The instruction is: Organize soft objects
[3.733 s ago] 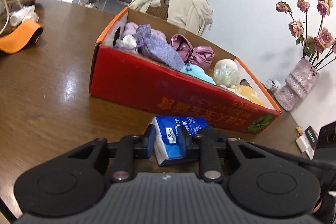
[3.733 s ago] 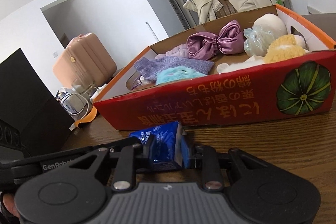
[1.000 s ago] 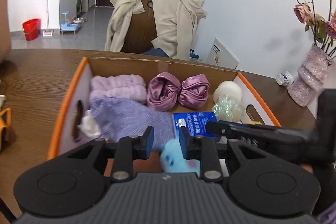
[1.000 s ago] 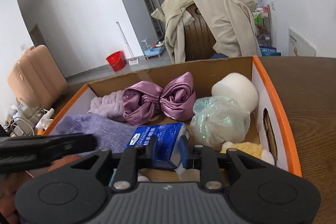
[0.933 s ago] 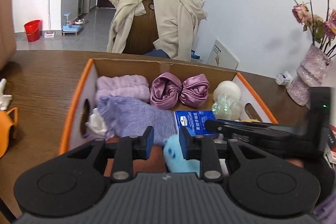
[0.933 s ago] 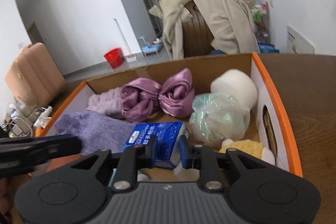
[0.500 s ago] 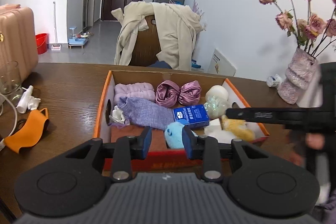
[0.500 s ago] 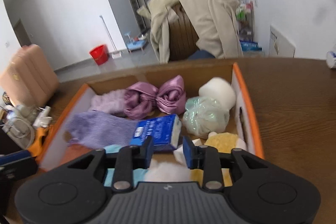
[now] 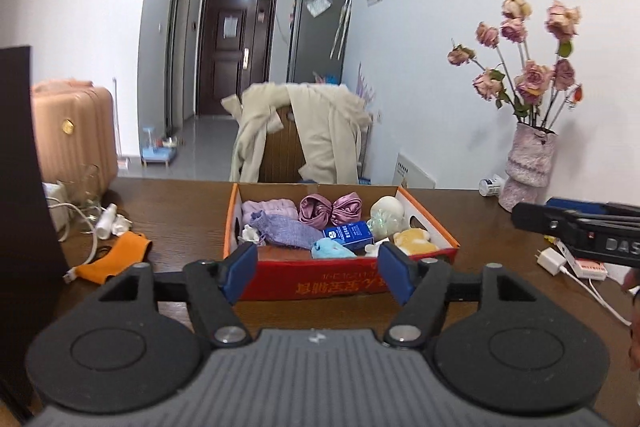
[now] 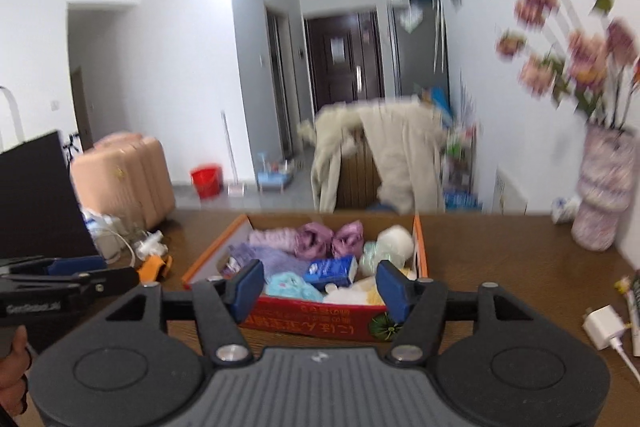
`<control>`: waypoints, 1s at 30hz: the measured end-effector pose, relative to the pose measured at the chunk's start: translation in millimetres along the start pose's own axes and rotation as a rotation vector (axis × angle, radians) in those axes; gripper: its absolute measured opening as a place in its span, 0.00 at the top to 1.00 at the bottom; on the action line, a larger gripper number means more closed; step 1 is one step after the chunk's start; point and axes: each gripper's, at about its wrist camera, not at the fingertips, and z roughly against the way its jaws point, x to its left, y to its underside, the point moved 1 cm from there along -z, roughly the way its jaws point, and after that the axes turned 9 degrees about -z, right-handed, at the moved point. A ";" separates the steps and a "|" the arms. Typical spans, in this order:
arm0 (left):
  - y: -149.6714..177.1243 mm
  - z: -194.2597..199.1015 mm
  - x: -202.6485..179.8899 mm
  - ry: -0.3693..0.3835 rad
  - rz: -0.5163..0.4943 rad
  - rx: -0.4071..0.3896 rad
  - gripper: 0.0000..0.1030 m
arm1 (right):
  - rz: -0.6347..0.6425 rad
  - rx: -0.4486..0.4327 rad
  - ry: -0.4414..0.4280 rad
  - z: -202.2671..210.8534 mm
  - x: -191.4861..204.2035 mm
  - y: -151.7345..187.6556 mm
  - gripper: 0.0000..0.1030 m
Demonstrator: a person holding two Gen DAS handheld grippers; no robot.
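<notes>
Both grippers empty w/ jaws just opened wide: left gripper [image 9: 318,271], right gripper [image 10: 320,289], both back from the red box [image 9: 340,287]. Blue tissue pack [image 9: 347,233] lies inside among the soft items. Retreat looks right; best to pull clear w/o snagging the box rim.

Bare table [image 9: 192,211] lies open around the box [image 9: 340,281]; orange mask [image 9: 116,259] left, charger [image 9: 550,263] and vase [image 9: 528,167] right

Red box [image 9: 320,285] with orange rim, blue tissue pack [image 9: 347,233], purple satin bow [image 9: 330,209], orange mask [image 9: 116,261]
</notes>
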 end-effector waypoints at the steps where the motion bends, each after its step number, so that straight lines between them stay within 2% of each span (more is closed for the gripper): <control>1: 5.9 10.6 -2.6 -0.006 -0.004 -0.018 0.28 | 0.016 -0.030 -0.002 13.6 4.6 6.7 0.36; 3: 18.4 30.6 -7.3 -0.018 -0.017 -0.060 0.23 | 0.034 -0.073 0.001 36.1 12.4 20.9 0.31; 7: 50.2 73.8 -13.0 -0.076 -0.028 -0.127 0.21 | 0.018 -0.123 -0.011 72.6 24.9 53.7 0.26; 9: 66.8 96.3 -12.6 -0.092 -0.012 -0.158 0.14 | 0.010 -0.142 -0.018 89.1 30.5 73.1 0.26; 12: 93.7 130.3 -11.4 -0.121 0.012 -0.187 0.08 | 0.019 -0.133 -0.012 110.2 42.6 103.3 0.23; 16: 128.3 173.8 -14.5 -0.189 -0.040 -0.208 0.02 | 0.040 -0.122 0.034 143.8 64.9 144.9 0.12; 21: 132.8 183.8 -19.6 -0.138 -0.063 -0.204 0.02 | -0.023 -0.070 -0.012 171.2 78.9 178.2 0.12; 30: 132.2 183.7 -18.4 -0.133 -0.061 -0.210 0.01 | -0.012 -0.107 -0.015 167.7 82.4 173.0 0.11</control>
